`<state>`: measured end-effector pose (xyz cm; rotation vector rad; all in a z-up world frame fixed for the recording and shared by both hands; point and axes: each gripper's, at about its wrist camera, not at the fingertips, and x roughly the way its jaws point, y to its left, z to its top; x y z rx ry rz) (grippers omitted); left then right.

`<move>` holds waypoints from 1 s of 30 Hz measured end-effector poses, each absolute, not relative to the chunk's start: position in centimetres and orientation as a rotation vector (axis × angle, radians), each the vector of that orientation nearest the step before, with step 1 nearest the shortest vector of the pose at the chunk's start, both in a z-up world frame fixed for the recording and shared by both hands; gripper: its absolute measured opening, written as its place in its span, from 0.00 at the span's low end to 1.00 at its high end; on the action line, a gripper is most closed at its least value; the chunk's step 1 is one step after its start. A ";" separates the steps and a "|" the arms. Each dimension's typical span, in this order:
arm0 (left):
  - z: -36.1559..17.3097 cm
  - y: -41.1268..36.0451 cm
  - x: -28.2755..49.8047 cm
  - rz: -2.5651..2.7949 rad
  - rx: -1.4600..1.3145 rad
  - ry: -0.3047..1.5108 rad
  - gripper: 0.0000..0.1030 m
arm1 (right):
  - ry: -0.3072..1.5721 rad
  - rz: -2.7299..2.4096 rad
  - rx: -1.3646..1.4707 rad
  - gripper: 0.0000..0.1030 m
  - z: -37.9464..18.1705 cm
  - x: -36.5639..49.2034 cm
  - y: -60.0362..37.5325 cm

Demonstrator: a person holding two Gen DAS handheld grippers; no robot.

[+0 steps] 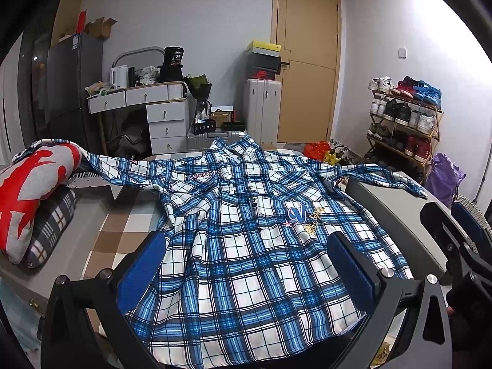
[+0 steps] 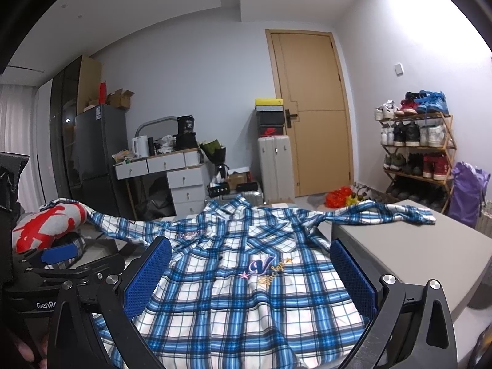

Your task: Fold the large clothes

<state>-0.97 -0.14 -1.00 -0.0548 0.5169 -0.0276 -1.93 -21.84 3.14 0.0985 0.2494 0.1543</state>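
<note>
A blue and white plaid shirt (image 1: 246, 246) lies spread flat on the bed, front up, collar at the far end, both sleeves stretched out to the sides. It also shows in the right wrist view (image 2: 246, 292). My left gripper (image 1: 246, 264) is open and empty, hovering over the shirt's lower hem. My right gripper (image 2: 250, 276) is open and empty, over the shirt's lower right part. The right gripper shows at the right edge of the left wrist view (image 1: 455, 240); the left gripper shows at the left edge of the right wrist view (image 2: 61, 264).
A folded red and grey garment (image 1: 27, 190) sits on a plaid cushion (image 1: 52, 230) at the bed's left. A grey box (image 2: 415, 255) at the right carries the shirt's right sleeve. Beyond the bed stand a desk with drawers (image 1: 147, 104), a suitcase (image 1: 263, 107) and a shoe rack (image 1: 406, 117).
</note>
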 end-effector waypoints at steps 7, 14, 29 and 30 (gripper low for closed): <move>-1.2 -0.2 -0.9 -0.028 -0.053 0.526 0.99 | 0.253 0.150 0.102 1.00 3.0 -2.0 -21.9; -2.2 -0.5 0.0 -0.033 -0.041 0.544 0.99 | 0.285 0.165 0.129 1.00 2.6 -0.8 -23.0; -8.5 -1.8 3.7 -0.132 -0.015 0.705 0.99 | 0.625 0.145 0.504 1.00 0.6 15.5 -46.6; -8.9 -2.0 4.0 -0.146 -0.012 0.724 0.99 | 0.666 0.113 0.546 1.00 0.1 17.2 -49.1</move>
